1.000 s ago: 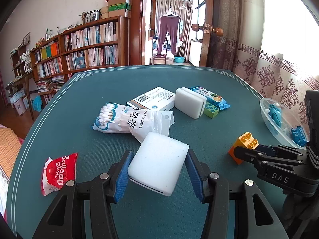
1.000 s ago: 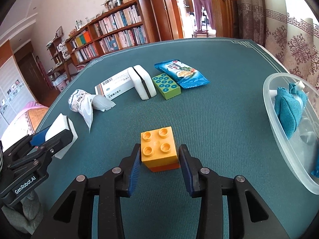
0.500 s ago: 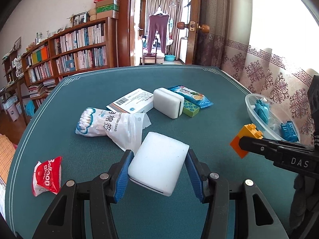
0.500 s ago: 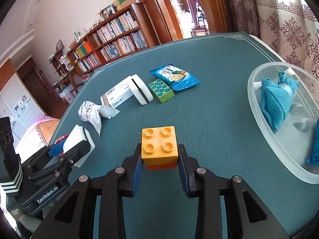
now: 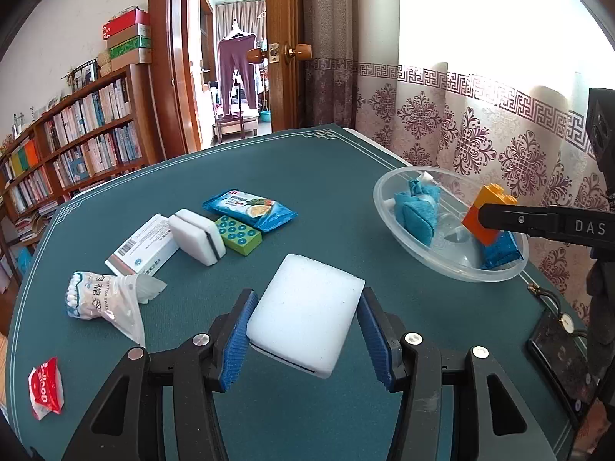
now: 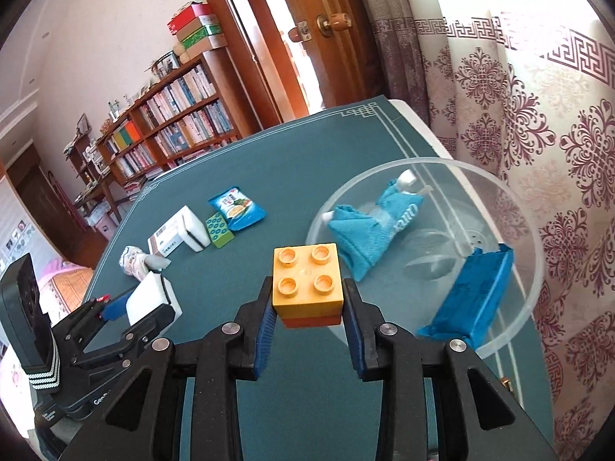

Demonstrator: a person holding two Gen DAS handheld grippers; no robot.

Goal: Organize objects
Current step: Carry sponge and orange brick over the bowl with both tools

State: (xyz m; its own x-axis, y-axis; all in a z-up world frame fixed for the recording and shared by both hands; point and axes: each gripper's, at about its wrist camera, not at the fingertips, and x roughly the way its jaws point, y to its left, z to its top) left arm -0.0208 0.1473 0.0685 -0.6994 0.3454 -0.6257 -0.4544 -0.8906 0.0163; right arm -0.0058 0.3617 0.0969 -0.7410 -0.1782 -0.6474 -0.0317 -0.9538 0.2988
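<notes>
change: a second ago my right gripper (image 6: 307, 307) had the orange block (image 6: 307, 282) down at table level. Now the block is lifted and sits over the near rim of the clear bowl (image 5: 453, 269).
left change: my left gripper (image 5: 305, 330) has swung right with the white sponge (image 5: 307, 319); the bowl is now in its view, off to the right.
right grip: clenched on the block, pads on both side faces, studs up.
left grip: clamped on the sponge, held above the cloth.
meaning: my guess is the block drop comes next, then the sponge. Both loads are headed to the same bowl.
bowl contents: blue cloth (image 6: 357, 238), blue packet (image 6: 472, 299), some clear plastic I can't identify.
room in bowl: open floor between cloth and packet; block should fit there.
edges: bowl sits near the table's right edge, curtain just behind. Risk of nudging the rim outward.
table: swab bag (image 5: 103, 296), box (image 5: 142, 246), second sponge (image 5: 198, 236), green block (image 5: 238, 234), snack pack (image 5: 250, 209) well left, clear of my path.
near right: dark phone (image 5: 557, 353) near the table edge, below the bowl.
</notes>
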